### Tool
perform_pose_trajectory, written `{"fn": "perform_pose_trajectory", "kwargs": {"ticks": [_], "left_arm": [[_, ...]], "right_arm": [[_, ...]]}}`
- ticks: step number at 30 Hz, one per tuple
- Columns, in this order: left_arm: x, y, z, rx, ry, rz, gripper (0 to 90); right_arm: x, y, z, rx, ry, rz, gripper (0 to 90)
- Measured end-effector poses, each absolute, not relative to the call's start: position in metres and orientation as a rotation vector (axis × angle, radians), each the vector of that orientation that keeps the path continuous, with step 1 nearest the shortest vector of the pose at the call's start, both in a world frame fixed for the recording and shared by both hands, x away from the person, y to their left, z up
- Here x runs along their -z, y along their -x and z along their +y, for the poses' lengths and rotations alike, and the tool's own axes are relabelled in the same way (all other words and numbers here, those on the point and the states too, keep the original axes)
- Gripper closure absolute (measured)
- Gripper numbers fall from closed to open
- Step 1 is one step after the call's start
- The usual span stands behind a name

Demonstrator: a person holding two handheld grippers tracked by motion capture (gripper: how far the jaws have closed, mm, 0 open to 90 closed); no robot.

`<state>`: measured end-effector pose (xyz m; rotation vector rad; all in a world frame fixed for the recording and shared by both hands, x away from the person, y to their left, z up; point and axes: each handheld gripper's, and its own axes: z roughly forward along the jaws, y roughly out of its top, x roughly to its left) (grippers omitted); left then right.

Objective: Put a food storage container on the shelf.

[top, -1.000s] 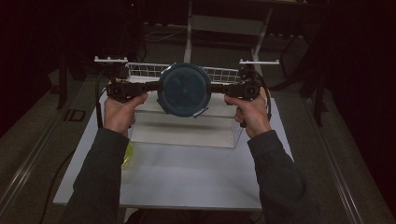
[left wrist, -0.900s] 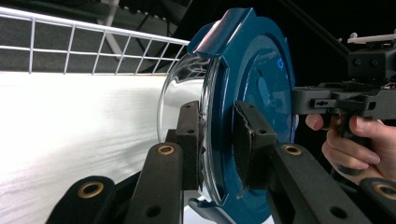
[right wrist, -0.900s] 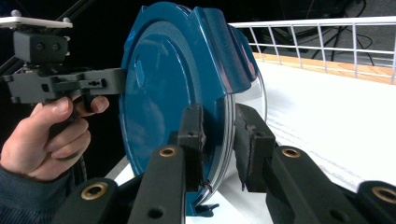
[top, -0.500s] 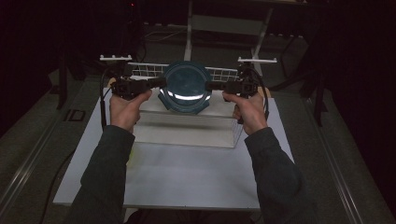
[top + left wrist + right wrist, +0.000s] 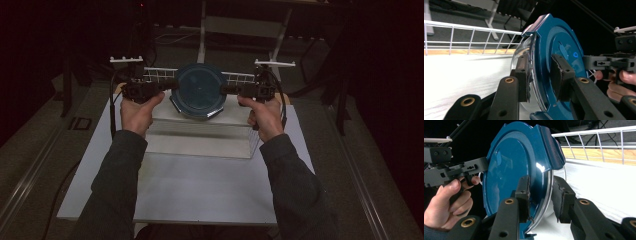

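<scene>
Container (image 5: 198, 91) with blue lid held upper centre of the high view, above the bench (image 5: 200, 185) | left tongs (image 5: 172, 85) clamped on its left rim | right tongs (image 5: 223, 90) clamped on its right rim | white wire rack (image 5: 235, 76) seen behind it.

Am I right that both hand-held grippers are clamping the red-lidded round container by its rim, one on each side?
Not quite: the lid is blue, not red, as the high view shows. The left hand-held gripper and the right hand-held gripper do clamp its rim from opposite sides.
</scene>
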<state>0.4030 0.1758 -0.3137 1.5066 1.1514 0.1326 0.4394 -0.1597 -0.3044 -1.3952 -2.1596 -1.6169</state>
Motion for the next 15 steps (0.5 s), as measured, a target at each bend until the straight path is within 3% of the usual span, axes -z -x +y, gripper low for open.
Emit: {"fn": "perform_pose_trajectory", "kwargs": {"ticks": [13, 15], "left_arm": [[0.322, -0.411, 0.167, -0.233, -1.548, 1.243, 71.1], [0.321, -0.410, 0.166, -0.250, -1.549, 1.238, 72.1]], "right_arm": [[0.309, -0.450, -0.157, 1.557, 1.445, -2.077, 61.8], [0.311, -0.450, -0.157, 1.549, 1.493, -2.144, 66.1]]}}
